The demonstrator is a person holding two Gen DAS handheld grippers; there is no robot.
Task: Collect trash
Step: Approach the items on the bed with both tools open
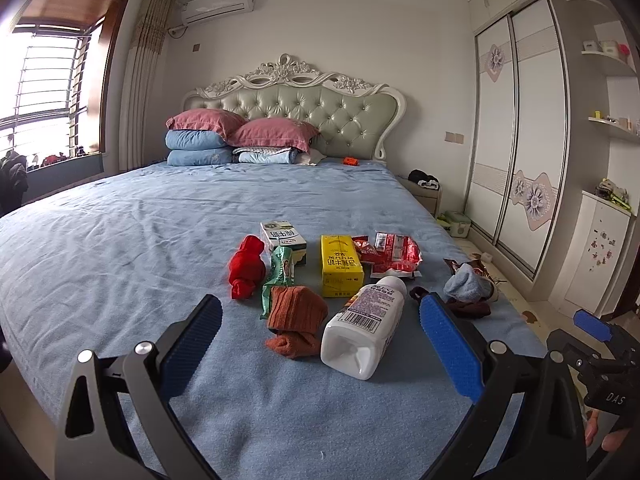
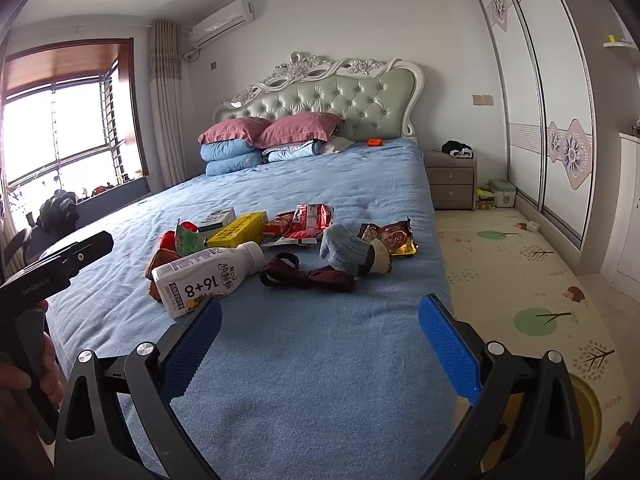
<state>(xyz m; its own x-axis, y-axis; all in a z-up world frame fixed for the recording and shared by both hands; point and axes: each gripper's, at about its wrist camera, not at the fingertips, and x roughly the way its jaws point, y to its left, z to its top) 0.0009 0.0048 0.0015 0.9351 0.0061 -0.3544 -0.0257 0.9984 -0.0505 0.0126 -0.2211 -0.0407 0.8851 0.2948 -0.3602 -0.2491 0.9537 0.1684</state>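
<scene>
On the blue bed point(image 1: 120, 240) lies a cluster of trash and socks. A white plastic bottle point(image 1: 362, 328) lies on its side, also in the right wrist view point(image 2: 204, 276). Behind it are a yellow carton point(image 1: 340, 266), a white-green milk carton point(image 1: 284, 240), a green wrapper point(image 1: 278, 276), red wrappers point(image 1: 394, 254) and a brown wrapper point(image 2: 394, 236). Rolled socks lie among them: red point(image 1: 247, 266), rust-brown point(image 1: 296, 320), light blue point(image 2: 346, 248) and dark maroon point(image 2: 308, 274). My left gripper point(image 1: 320, 320) is open, just in front of the bottle. My right gripper point(image 2: 320, 320) is open and empty over bare sheet.
Pillows and folded quilts point(image 1: 224, 140) sit at the headboard with a small orange object point(image 1: 351, 161). A nightstand point(image 2: 452, 180) and a wardrobe point(image 2: 540, 120) stand to the right. A patterned floor mat point(image 2: 520, 280) and a yellow bin rim point(image 2: 588, 412) lie beside the bed.
</scene>
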